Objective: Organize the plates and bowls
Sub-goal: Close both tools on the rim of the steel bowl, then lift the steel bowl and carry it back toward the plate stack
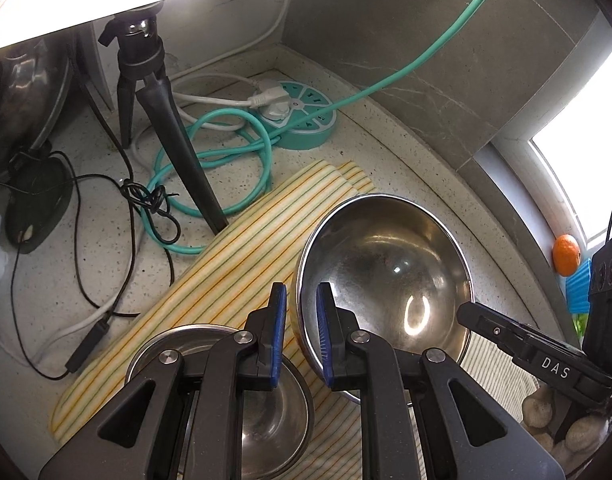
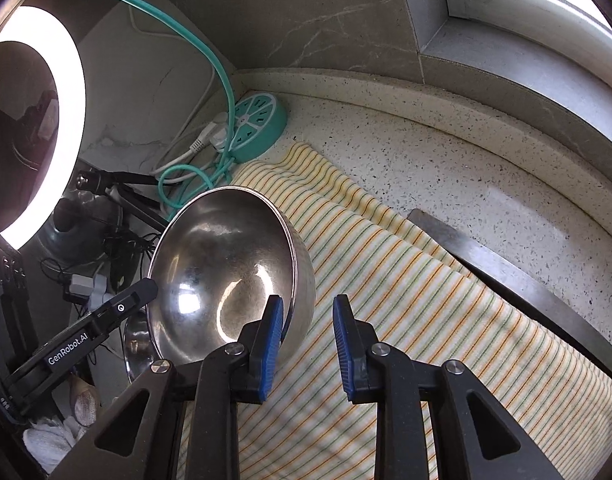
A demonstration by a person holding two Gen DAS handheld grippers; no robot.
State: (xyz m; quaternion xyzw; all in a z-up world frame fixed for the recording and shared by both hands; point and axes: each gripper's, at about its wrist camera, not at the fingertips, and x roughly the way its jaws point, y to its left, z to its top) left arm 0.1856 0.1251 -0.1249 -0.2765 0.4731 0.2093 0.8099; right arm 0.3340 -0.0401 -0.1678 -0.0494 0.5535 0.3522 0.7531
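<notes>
A ring light (image 2: 37,120) blazes white and blown out at the left, and its edge washes out the left wrist view's top. Daylight comes through the window (image 1: 586,140), overexposed too. Bright glints sit inside the steel bowl (image 1: 386,264). Both views bend strongly at the rims, corners go dark, and focus stays crisp in the middle.

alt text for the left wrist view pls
The left tool grips the rim of a tilted steel bowl over a striped cloth, with a smaller bowl below. The right tool reaches its far rim.
</notes>
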